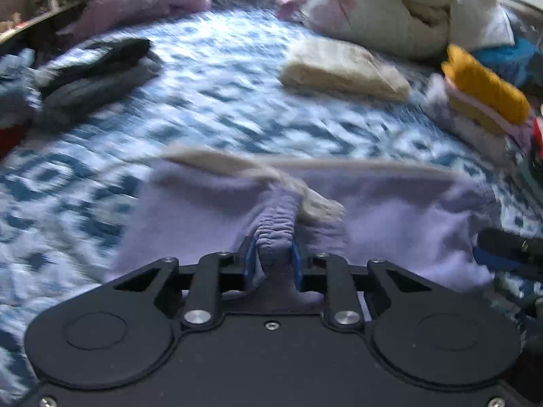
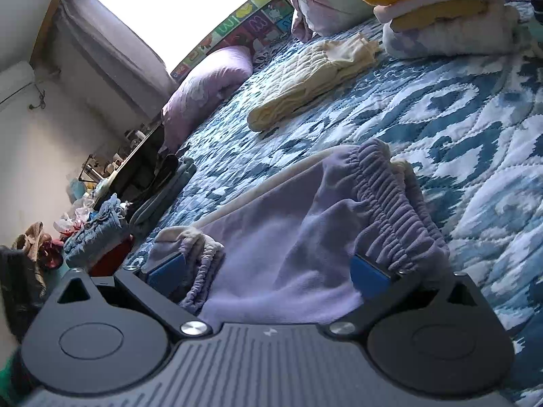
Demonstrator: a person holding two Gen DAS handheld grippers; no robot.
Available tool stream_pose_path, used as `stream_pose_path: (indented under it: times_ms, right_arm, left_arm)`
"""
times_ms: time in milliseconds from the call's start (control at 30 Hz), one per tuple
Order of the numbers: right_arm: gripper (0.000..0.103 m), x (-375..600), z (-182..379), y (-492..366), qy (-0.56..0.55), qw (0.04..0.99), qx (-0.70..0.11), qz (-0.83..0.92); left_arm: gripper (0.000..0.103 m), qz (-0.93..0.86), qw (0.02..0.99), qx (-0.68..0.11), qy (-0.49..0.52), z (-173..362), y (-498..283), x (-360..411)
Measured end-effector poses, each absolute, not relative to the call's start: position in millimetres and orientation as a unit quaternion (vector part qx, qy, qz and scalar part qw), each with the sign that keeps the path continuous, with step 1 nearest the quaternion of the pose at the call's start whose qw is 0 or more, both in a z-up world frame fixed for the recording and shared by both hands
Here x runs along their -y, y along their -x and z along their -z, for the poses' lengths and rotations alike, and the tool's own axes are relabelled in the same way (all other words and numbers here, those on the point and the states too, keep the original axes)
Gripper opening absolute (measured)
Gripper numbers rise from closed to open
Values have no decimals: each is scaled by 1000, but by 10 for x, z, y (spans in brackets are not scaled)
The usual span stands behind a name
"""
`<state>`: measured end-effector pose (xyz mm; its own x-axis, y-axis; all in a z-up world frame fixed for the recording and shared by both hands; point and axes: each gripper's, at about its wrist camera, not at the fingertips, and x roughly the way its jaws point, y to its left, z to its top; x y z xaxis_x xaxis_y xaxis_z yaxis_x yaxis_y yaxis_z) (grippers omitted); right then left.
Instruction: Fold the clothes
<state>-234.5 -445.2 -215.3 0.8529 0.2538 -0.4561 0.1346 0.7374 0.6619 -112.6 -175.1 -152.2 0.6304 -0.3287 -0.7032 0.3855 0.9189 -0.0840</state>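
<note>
Lilac trousers [image 1: 390,213] on quilt [image 1: 210,108]; left hand-held gripper [image 1: 273,259] clamped on waistband, right hand-held gripper [image 2: 268,271] spread apart, fabric between.

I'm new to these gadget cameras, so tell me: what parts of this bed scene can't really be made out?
- Left wrist view: motion blur smears the quilt pattern and the dark clothes.
- Left wrist view: the lilac garment has its near edge hidden behind the left gripper.
- Left wrist view: the right gripper is cut off by the right edge.
- Right wrist view: the window is washed out by glare.
- Right wrist view: the shelf clutter is too small to identify.
</note>
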Motion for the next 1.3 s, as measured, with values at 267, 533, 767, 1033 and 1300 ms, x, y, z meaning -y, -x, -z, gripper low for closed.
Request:
stream_pose_path:
  times_ms: [267, 533, 767, 1033, 1300]
  right_arm:
    - [103, 4399, 2163, 2325, -353, 896, -270, -24]
    - [103, 4408, 2167, 2303, -350, 896, -270, -23]
    - [103, 4336, 2176, 2294, -338, 901, -272, -16]
    - [103, 4354, 2199, 2293, -344, 900, -266, -17]
    - [103, 4351, 2219, 2293, -344, 902, -261, -19]
  left_arm:
    - [21, 133, 926, -353, -20, 1055, 962, 813]
    - [21, 87, 920, -377, 58, 1173, 575, 50]
    - [33, 68, 924, -374, 31, 1332, 596, 38]
    - [52, 167, 916, -363, -39, 1250, 894, 756]
    - [58, 300, 859, -397, -123, 1485, 1132, 2043]
